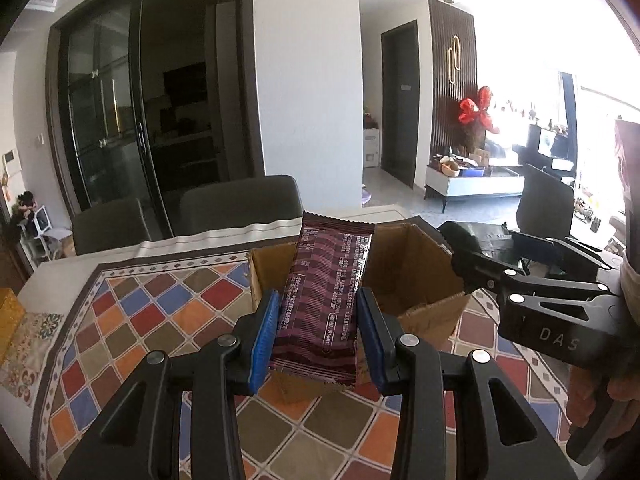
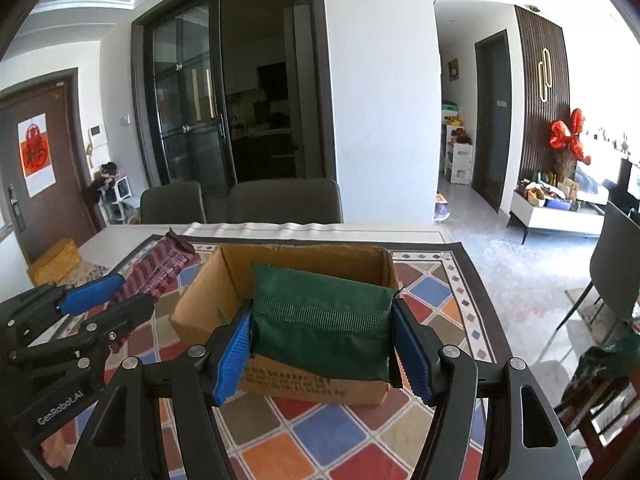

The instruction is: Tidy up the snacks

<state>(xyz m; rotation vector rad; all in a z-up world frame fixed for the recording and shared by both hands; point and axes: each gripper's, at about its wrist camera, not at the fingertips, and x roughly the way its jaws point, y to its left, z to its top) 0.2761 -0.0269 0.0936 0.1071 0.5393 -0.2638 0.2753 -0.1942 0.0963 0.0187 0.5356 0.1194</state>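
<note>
in the left wrist view, the left gripper [image 1: 318, 334] holds a maroon snack packet [image 1: 326, 300] between its two blue pads [image 1: 264, 338]. the fingers are closed only as far as the width of the packet, and each pad presses on one long side of it. the packet stands almost upright, and its far end is over the open cardboard box [image 1: 416, 280]. the box sits on a tablecloth [image 1: 132, 312] with coloured diamonds. at the right, the right gripper [image 1: 476, 266] holds a dark green packet [image 1: 480, 238] over the right side of the box. behind the table, two grey chairs [image 1: 240, 204] stand at the far edge.

in the right wrist view, the right gripper [image 2: 322, 346] clamps the dark green packet [image 2: 322, 320] by its two short sides with the blue pads [image 2: 230, 354]. the jaws stand wide, about as wide as the packet is long. the packet hangs over the near part of the cardboard box [image 2: 200, 300], above its near wall. at the left, the left gripper [image 2: 110, 296] holds the maroon snack packet [image 2: 154, 268] just left of the box, above the tablecloth [image 2: 332, 436]. a yellow box [image 2: 54, 266] lies at the far left of the table.
</note>
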